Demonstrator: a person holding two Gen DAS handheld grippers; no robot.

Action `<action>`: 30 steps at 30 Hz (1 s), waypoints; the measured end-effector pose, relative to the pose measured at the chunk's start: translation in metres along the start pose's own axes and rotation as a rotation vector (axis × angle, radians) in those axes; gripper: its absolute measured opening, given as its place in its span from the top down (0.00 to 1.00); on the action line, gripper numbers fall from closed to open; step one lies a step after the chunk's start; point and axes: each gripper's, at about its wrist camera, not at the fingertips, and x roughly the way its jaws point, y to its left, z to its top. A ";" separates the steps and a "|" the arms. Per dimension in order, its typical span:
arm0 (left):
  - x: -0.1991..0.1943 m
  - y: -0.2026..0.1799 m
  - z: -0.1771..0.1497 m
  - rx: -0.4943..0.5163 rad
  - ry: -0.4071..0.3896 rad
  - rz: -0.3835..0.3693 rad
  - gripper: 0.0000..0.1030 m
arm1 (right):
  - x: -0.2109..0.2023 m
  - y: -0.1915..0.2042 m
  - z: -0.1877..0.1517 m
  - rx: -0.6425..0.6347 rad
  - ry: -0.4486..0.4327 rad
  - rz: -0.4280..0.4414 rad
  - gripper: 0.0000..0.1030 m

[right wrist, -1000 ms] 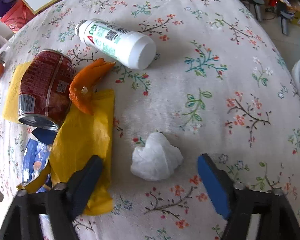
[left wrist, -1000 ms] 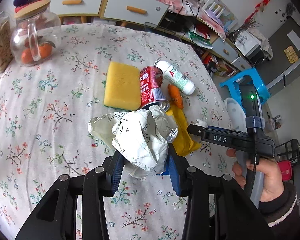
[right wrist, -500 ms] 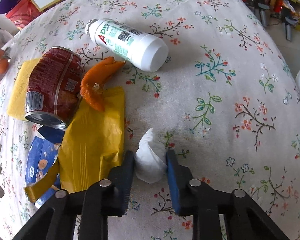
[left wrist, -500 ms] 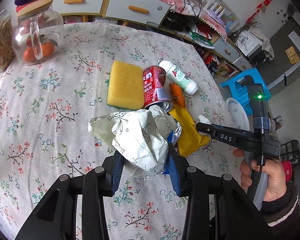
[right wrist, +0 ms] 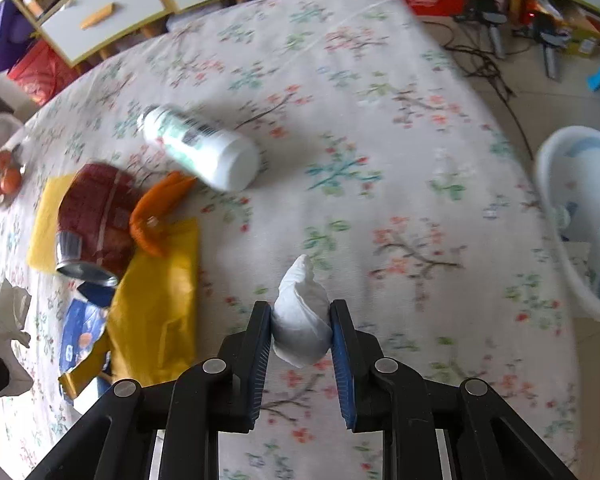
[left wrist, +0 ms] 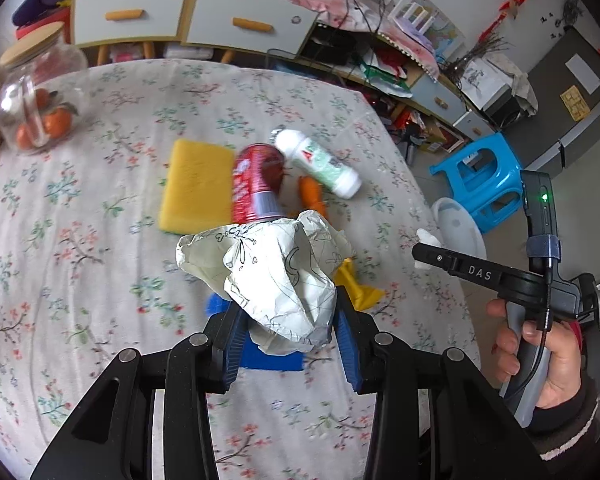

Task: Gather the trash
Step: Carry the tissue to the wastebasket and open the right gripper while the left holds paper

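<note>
Right wrist: my right gripper (right wrist: pixel 302 354) jaws pinch tissue wad (right wrist: pixel 300 320); left gripper (left wrist: pixel 286 338) jaws clamp crumpled paper (left wrist: pixel 276 276); carry both level to bin (right wrist: pixel 580 216) off desk's right edge.

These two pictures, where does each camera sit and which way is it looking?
Left wrist: on the left gripper, looking down along its jaws, shut on a crumpled paper wrapper; the person's right hand shows.
Right wrist: on the right gripper, looking down along its jaws, shut on a white tissue wad; no hand shows.
Shared: the floral tablecloth, red can, white bottle, orange peel.
</note>
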 end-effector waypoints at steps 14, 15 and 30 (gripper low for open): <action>0.033 -0.066 0.004 0.076 0.030 -0.046 0.59 | -0.037 -0.114 0.000 0.182 -0.051 -0.057 0.74; 0.036 -0.071 0.004 0.083 0.032 -0.049 0.59 | -0.039 -0.124 -0.002 0.199 -0.053 -0.064 0.74; 0.087 -0.160 0.006 0.219 0.049 -0.070 0.59 | -0.053 -0.251 -0.008 0.417 -0.103 -0.103 0.60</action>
